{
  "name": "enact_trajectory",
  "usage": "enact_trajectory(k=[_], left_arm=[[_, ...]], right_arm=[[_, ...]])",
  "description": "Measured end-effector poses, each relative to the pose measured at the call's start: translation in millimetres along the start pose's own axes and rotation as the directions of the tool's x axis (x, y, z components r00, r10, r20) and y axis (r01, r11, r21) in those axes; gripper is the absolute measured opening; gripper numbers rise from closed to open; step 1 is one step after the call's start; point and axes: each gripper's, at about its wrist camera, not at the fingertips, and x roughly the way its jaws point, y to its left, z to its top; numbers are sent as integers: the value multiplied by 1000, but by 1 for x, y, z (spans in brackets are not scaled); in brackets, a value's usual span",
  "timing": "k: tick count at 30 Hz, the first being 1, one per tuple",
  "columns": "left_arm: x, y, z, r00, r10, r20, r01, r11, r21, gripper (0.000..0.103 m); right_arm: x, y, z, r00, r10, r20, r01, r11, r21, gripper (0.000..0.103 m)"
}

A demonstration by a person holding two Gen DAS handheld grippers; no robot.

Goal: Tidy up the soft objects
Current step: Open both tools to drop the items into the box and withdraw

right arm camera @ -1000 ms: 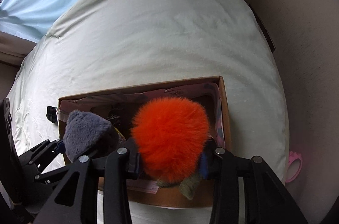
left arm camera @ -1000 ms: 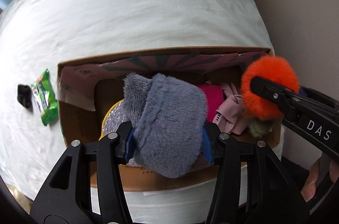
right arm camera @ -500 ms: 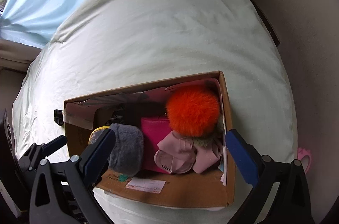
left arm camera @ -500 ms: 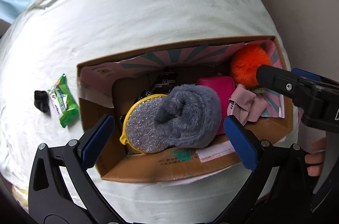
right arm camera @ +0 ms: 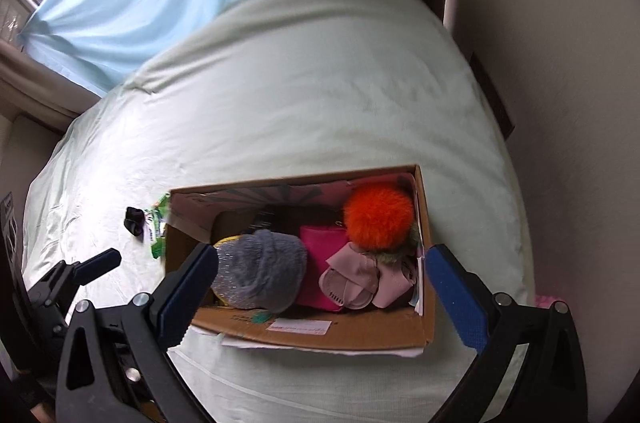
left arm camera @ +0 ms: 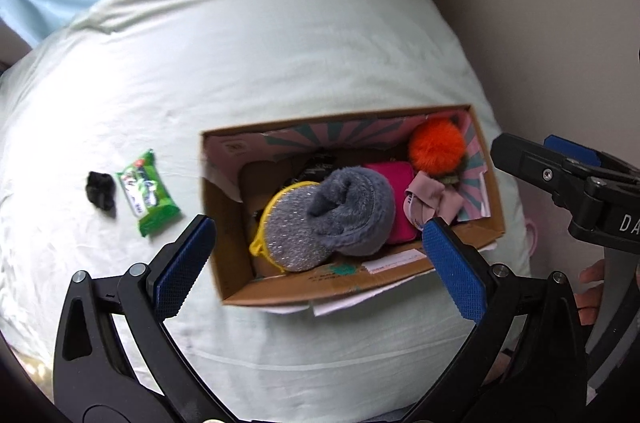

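We held both the left hand-held gripper (left arm camera: 320, 259) and right hand-held gripper (right arm camera: 320, 287) spread apart and empty above the cardboard box (right arm camera: 320, 337) near the bed's (left arm camera: 280, 43) right edge, judging its soft items packed.

— Left wrist view: looking steeply down from above the near edge of the pale green bed (left arm camera: 280, 55), facing the brown curtains, open brown cardboard box (left arm camera: 320, 287) right of centre, fairly near.

— Right wrist view: much the same height and heading, set further right, same box (right arm camera: 320, 337) centred, window at upper left.

— Shared by both: box contents, bed sheet, green wrapped packet (left arm camera: 147, 192) (right arm camera: 158, 223).

— Also each other: right claw (left arm camera: 532, 155) at left view's right edge, left claw (right arm camera: 98, 265) at right view's lower left.
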Motion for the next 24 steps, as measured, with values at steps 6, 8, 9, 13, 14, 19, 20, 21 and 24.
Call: enact_trajectory(k=[6, 8, 9, 13, 14, 19, 20, 21, 24], left_arm=[[-70, 33, -15, 991, 6, 130, -4, 1000, -13, 103], [-95, 49, -23, 986, 5, 168, -2, 1000, -19, 103], [-105, 56, -27, 983, 6, 184, -2, 1000, -23, 103], [-147, 92, -45, 970, 8, 245, 1, 999, -40, 103], [-158, 104, -52, 965, 7, 261, 5, 999, -45, 103], [-199, 159, -79, 946, 28, 322, -4, 997, -75, 103], [-206, 171, -85, 942, 40, 332, -14, 997, -81, 103], [-211, 179, -90, 939, 48, 341, -20, 996, -84, 103], [-222, 206, -101, 929, 64, 364, -33, 995, -91, 103]], right_arm=[[-55, 37, -15, 993, -6, 118, 9, 1000, -24, 103], [-72, 53, -22, 987, -7, 158, 14, 999, -41, 103], [-81, 62, -25, 984, -6, 177, 16, 999, -52, 103], [-111, 101, -42, 968, -11, 249, 36, 995, -94, 103], [-117, 111, -47, 964, -13, 266, 43, 993, -108, 103], [-137, 157, -71, 951, -20, 308, 68, 987, -148, 103], [-140, 165, -77, 947, -18, 321, 70, 986, -152, 103], [-143, 175, -83, 944, -9, 330, 65, 985, -161, 103], [-146, 199, -98, 935, 4, 354, 62, 983, -176, 103]])
